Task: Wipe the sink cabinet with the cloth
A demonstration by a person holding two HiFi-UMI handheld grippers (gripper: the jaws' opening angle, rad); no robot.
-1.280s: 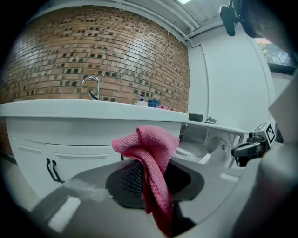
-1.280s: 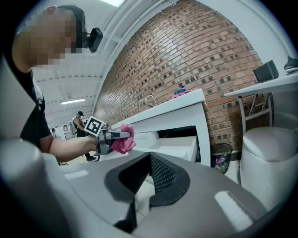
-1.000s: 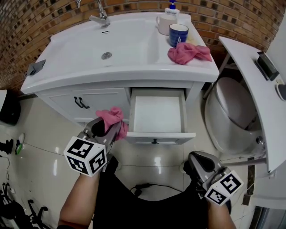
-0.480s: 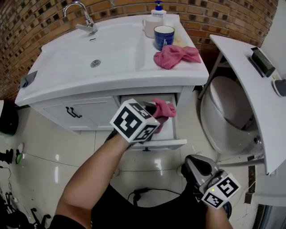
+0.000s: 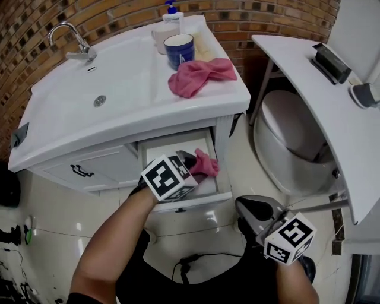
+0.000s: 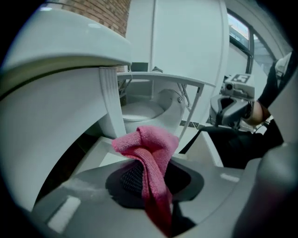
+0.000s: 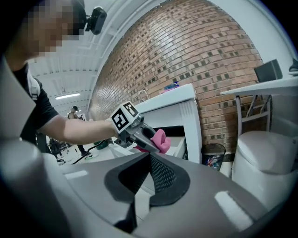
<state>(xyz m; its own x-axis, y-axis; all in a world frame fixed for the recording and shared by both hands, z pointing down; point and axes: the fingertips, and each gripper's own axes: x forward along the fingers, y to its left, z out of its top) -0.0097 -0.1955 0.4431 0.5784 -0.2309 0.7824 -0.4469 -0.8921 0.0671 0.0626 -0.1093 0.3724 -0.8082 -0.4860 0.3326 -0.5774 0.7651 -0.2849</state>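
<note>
My left gripper [image 5: 196,163] is shut on a pink cloth [image 5: 206,164], and it reaches into the open drawer [image 5: 215,191] of the white sink cabinet [image 5: 95,166]. The cloth [image 6: 150,160] bunches up between the jaws in the left gripper view. The cloth [image 7: 160,140] and the left gripper [image 7: 148,140] also show at the drawer in the right gripper view. My right gripper [image 5: 256,209] hangs low at the right, shut with nothing in it, away from the cabinet. A second pink cloth [image 5: 198,76] lies on the countertop.
On the counter stand a blue mug [image 5: 179,51], a white cup [image 5: 162,37] and a soap bottle [image 5: 172,13]. The faucet [image 5: 74,41] is at the back left. A toilet [image 5: 291,142] and a white shelf [image 5: 332,119] stand right of the cabinet.
My left gripper has moved with the cloth from the front of the left cabinet door over to the right and into the open drawer. The right gripper has stayed low.
</note>
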